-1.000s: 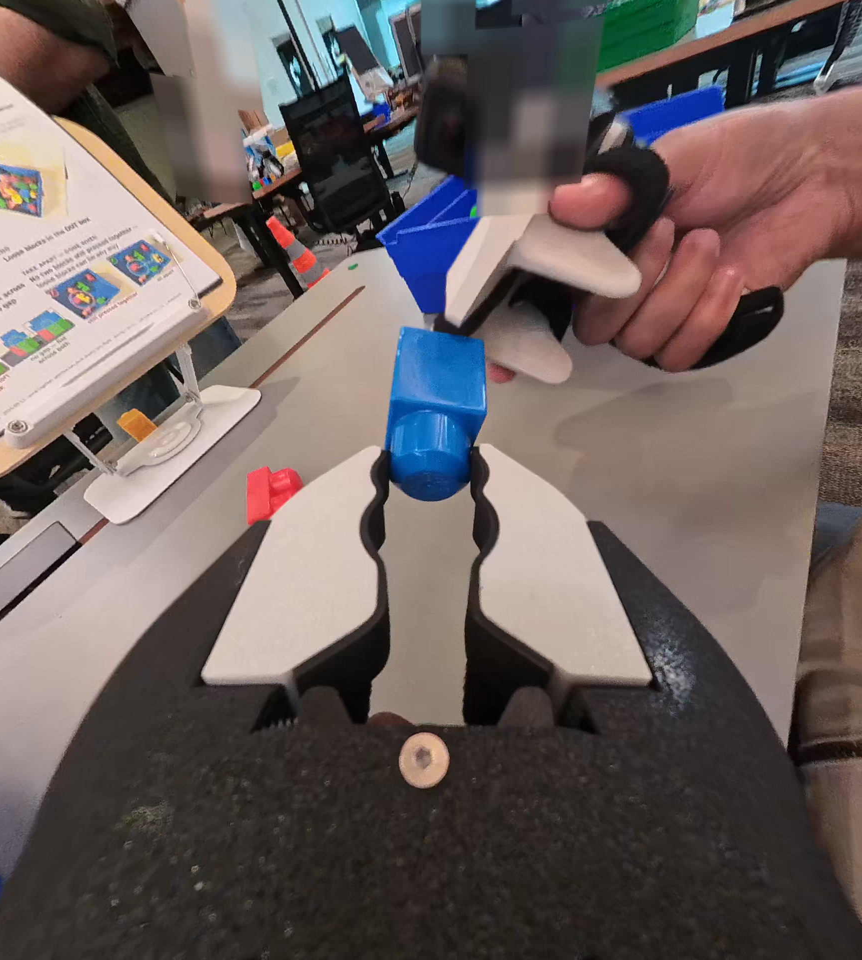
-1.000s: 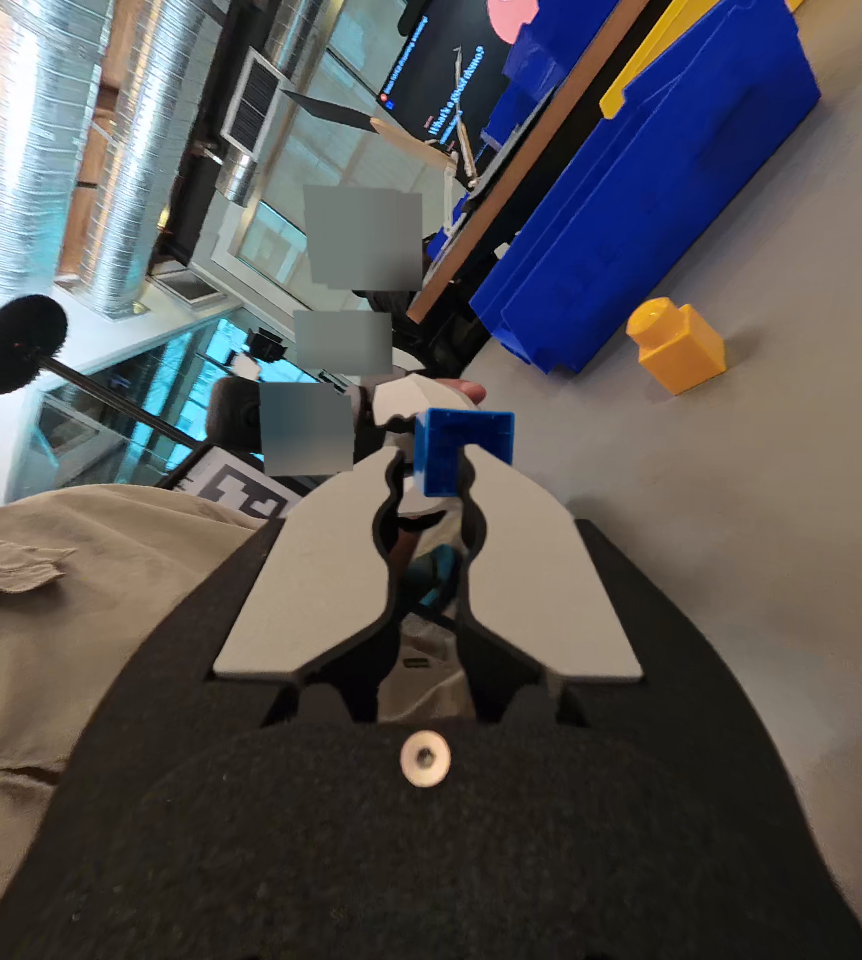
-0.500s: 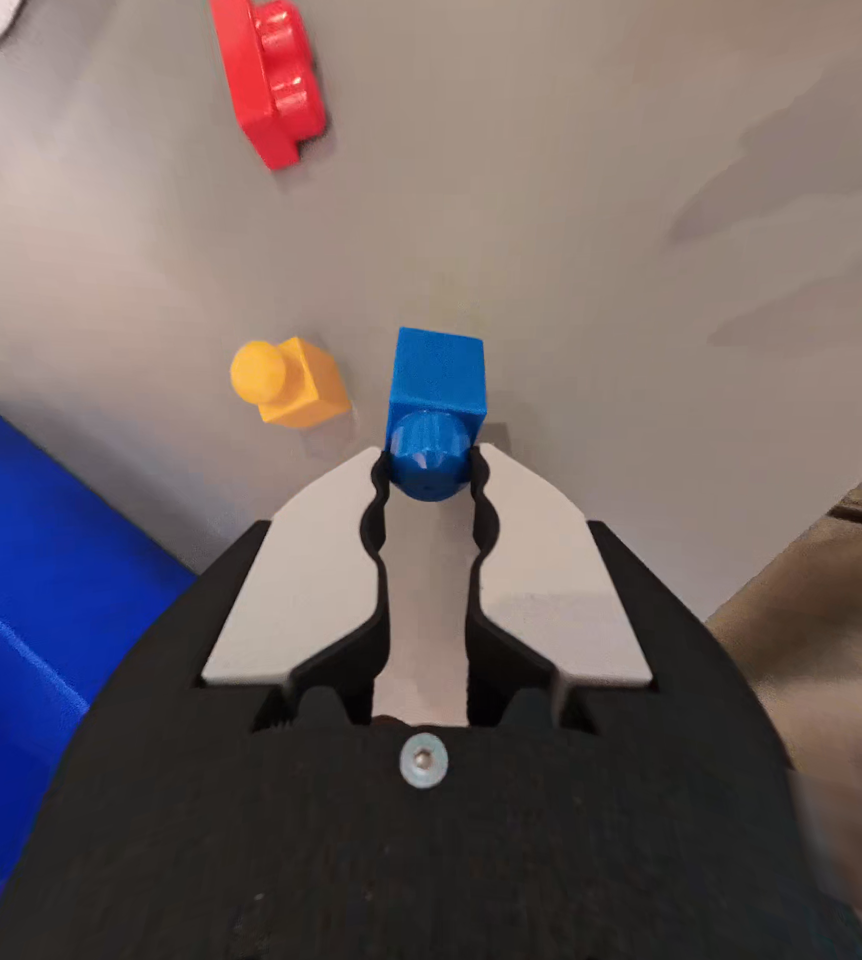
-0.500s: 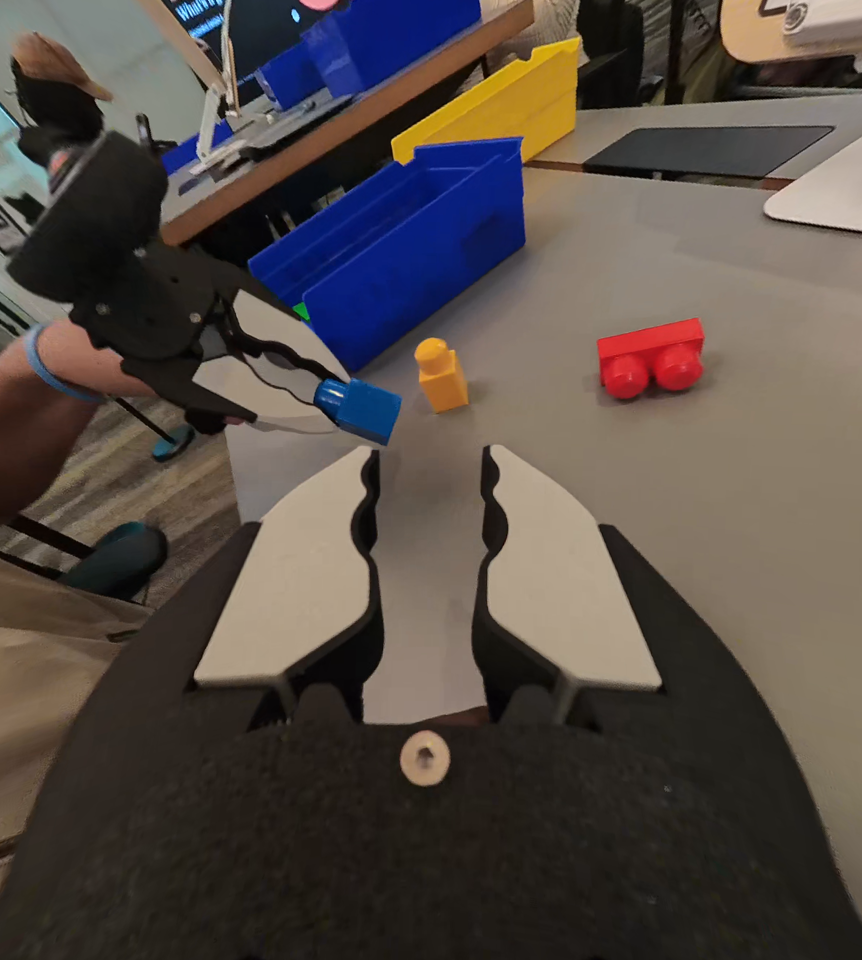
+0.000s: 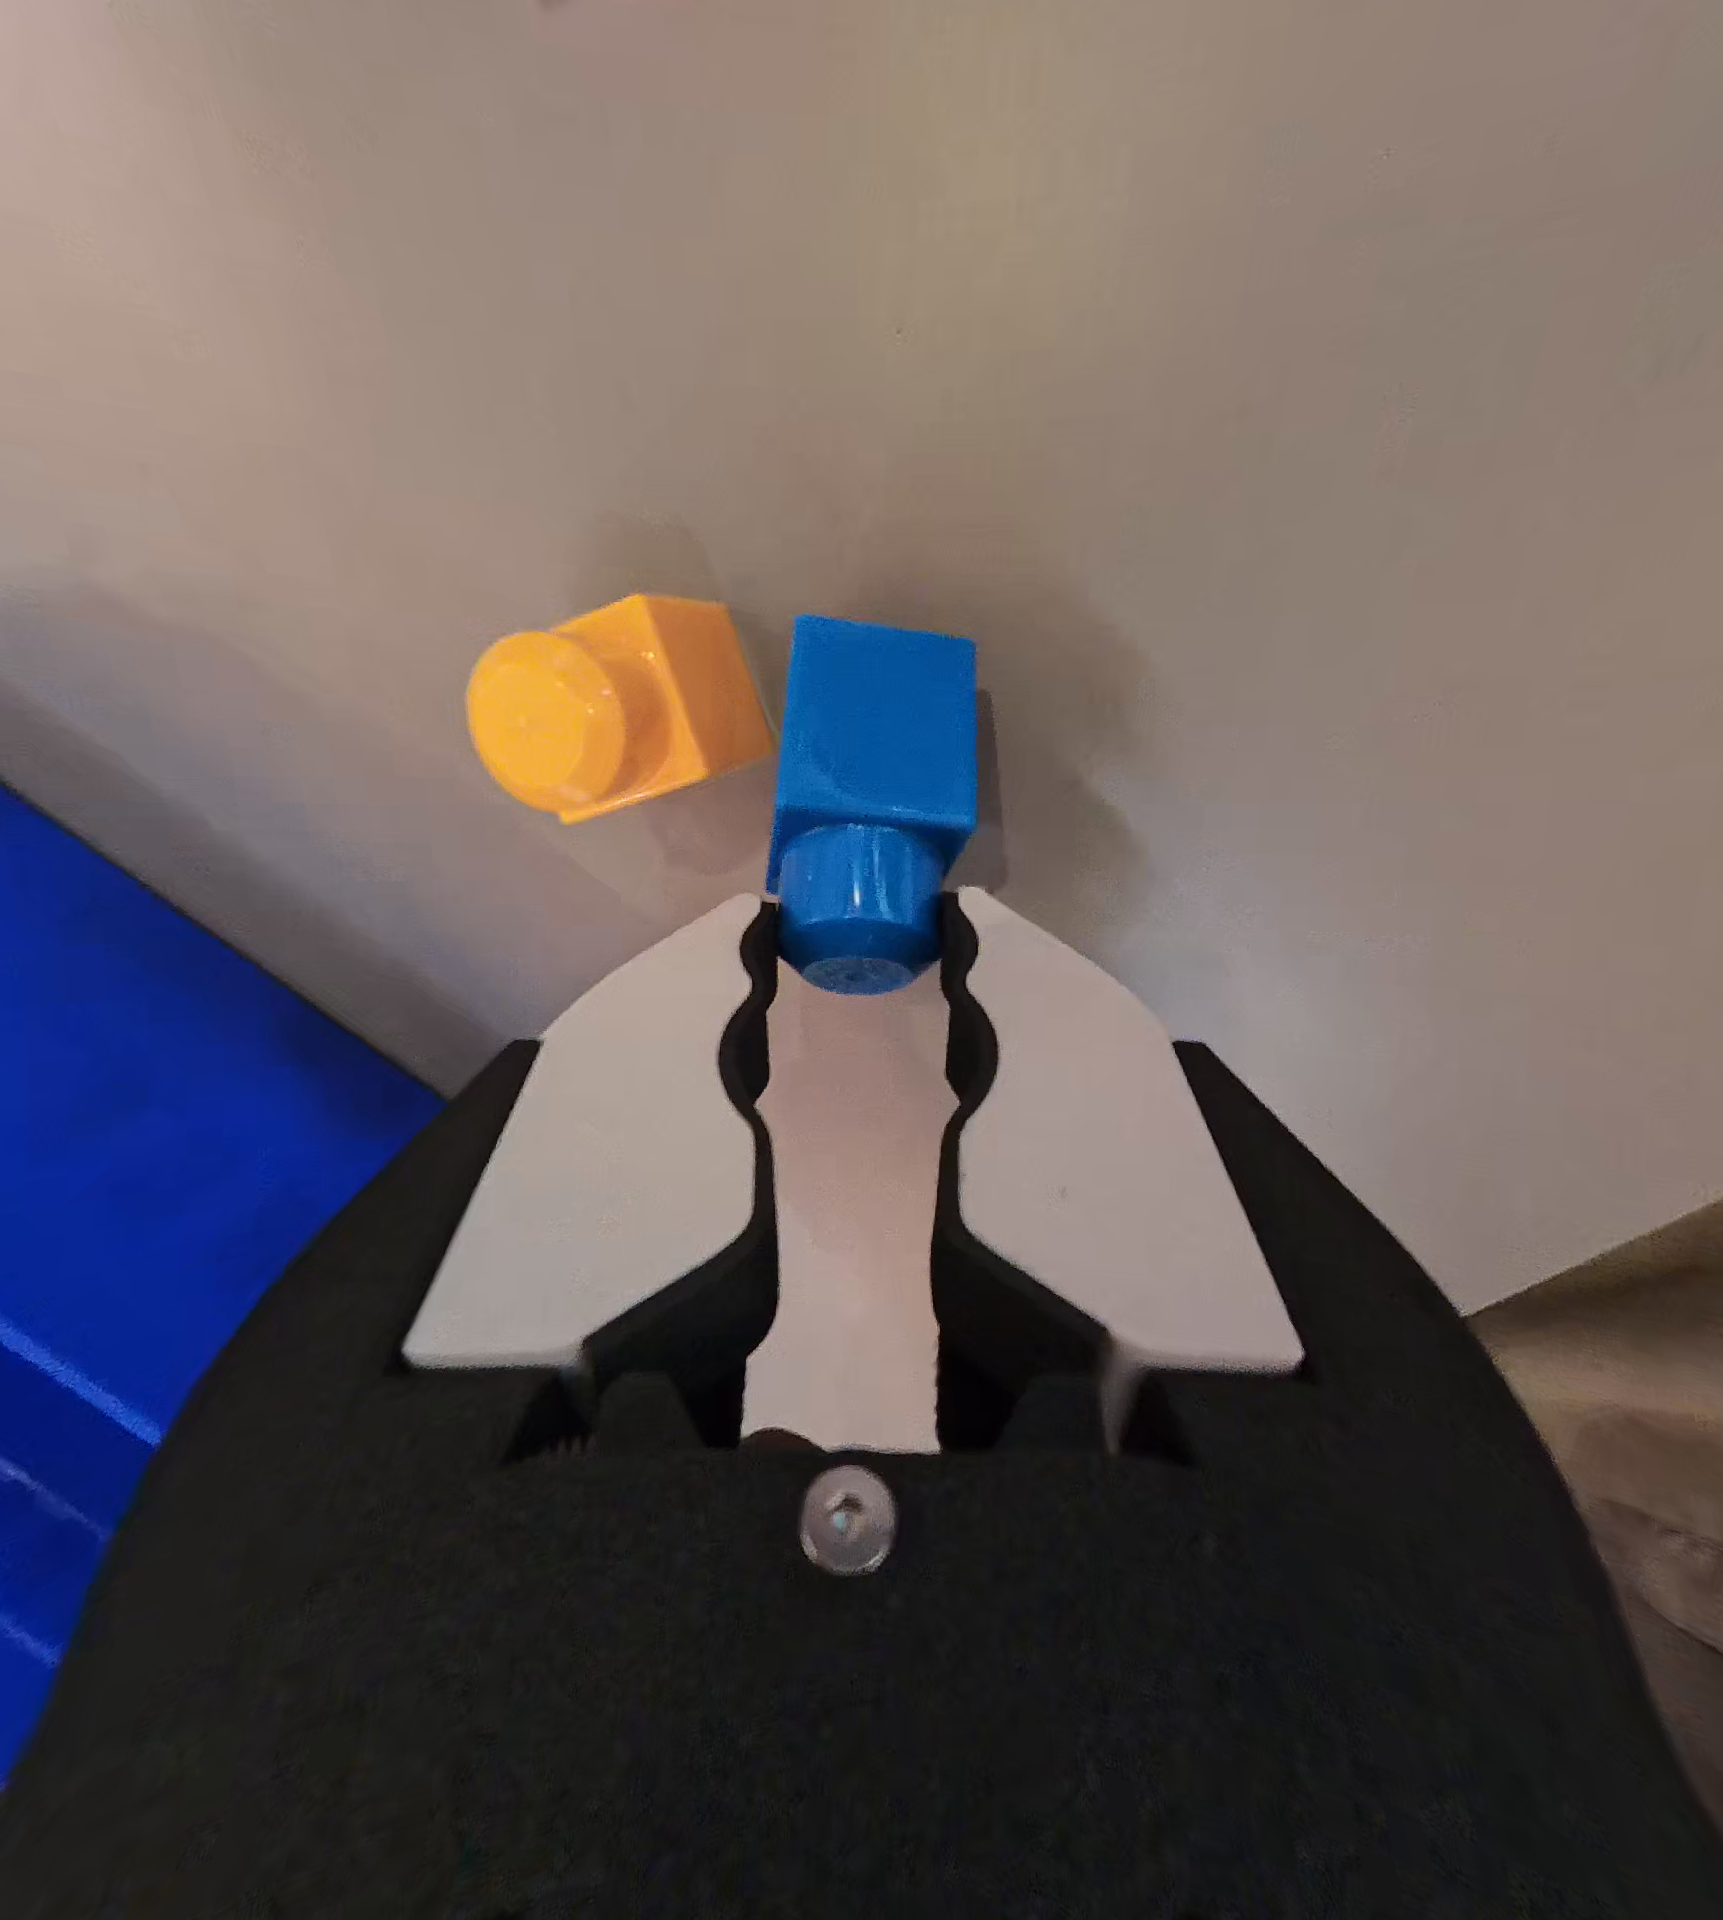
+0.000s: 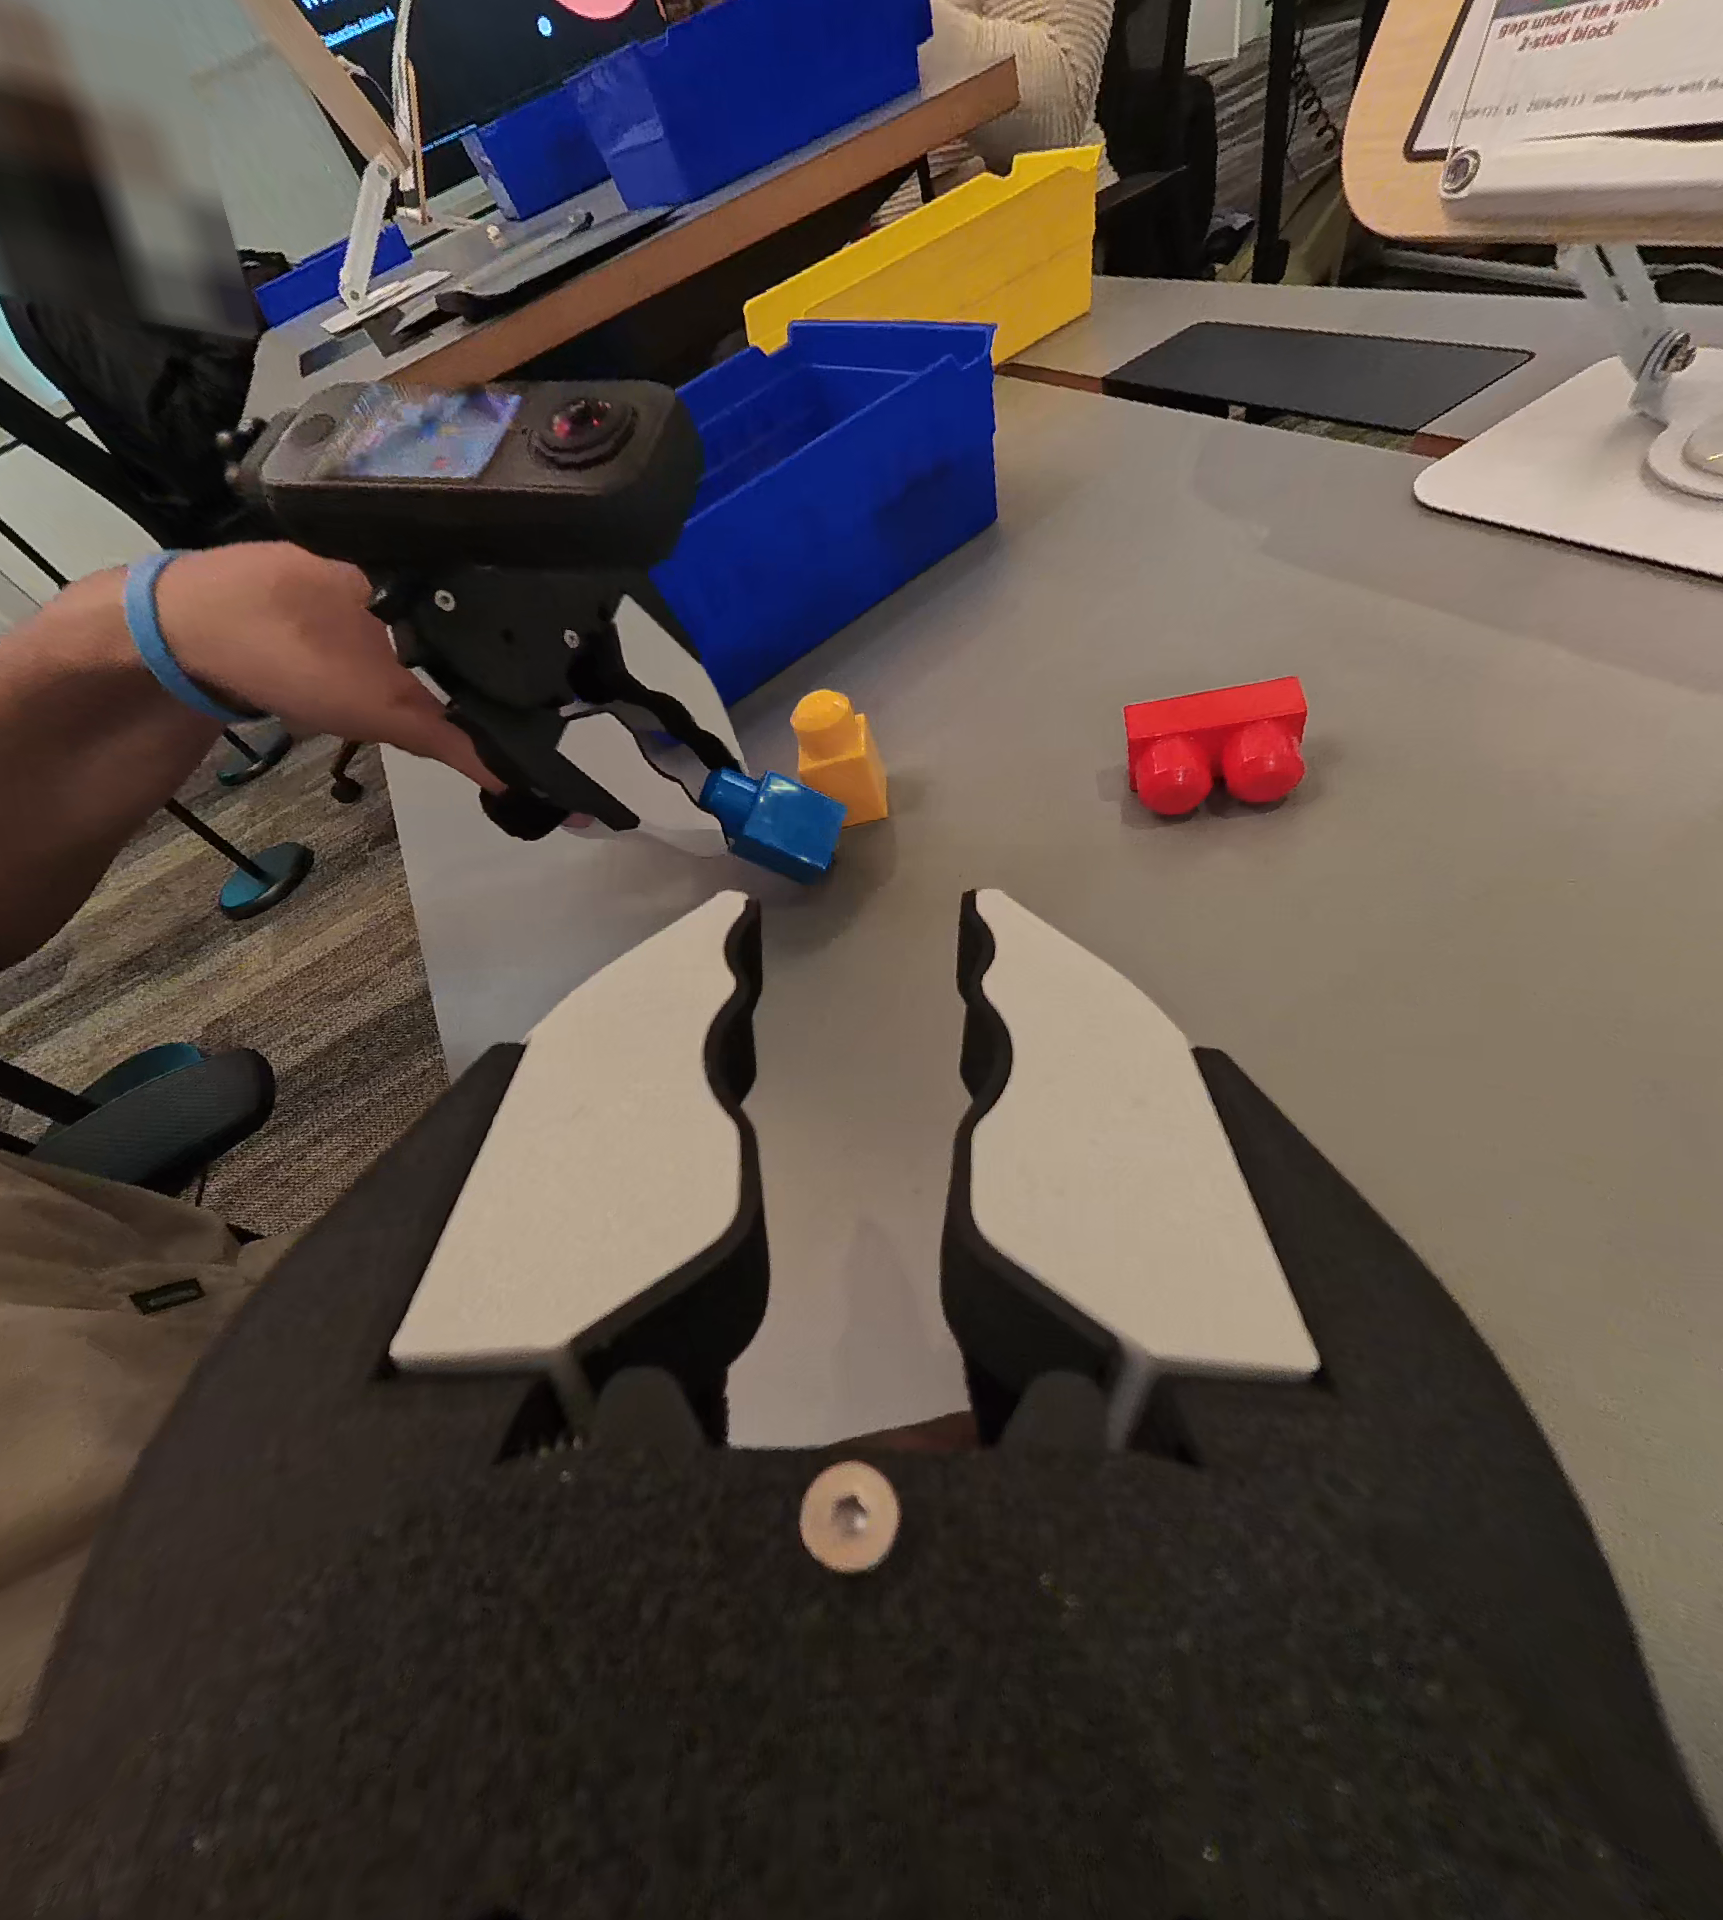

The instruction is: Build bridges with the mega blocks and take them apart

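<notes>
Bare counter (image 6: 1408, 1039) lies open ahead, while the yellow block (image 6: 839, 756), red block (image 6: 1215, 742) and blue bin (image 6: 867, 499) crowd the far left.

A gray table (image 6: 1459, 935) holds a blue bin (image 6: 836, 488) on its far left. Behind that sits a yellow bin (image 6: 940, 260). A white stand (image 6: 1615, 468) sits far right.
</notes>
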Motion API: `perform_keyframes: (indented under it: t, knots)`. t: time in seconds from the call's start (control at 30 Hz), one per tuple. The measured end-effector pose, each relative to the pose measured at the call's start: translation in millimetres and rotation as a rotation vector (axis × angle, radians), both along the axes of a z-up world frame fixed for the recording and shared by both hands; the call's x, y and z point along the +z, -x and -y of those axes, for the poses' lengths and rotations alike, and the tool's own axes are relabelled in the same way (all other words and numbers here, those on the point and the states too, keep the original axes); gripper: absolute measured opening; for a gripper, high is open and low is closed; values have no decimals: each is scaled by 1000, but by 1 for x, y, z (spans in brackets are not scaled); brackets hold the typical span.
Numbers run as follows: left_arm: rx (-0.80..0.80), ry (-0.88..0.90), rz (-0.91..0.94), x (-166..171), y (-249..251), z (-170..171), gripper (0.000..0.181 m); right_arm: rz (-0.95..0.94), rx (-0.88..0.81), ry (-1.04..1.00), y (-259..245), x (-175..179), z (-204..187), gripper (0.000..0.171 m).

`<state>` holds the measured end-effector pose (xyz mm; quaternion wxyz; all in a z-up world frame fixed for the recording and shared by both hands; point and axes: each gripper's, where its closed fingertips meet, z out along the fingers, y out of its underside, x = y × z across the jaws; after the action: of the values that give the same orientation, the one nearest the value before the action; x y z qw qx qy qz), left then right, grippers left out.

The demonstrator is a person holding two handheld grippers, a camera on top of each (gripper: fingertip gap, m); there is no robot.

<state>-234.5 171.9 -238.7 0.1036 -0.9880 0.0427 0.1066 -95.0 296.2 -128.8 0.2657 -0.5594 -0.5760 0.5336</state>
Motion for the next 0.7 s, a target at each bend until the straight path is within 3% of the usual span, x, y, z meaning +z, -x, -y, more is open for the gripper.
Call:
perform_keyframes:
  t: [0.5, 0.7]
  knots:
    - [-41, 22, -76, 4, 6, -2, 31, 9, 18, -1, 0, -2, 4, 35]
    - [-31, -13, -83, 8, 8, -7, 43, 10, 25, 9, -1, -2, 5, 35]
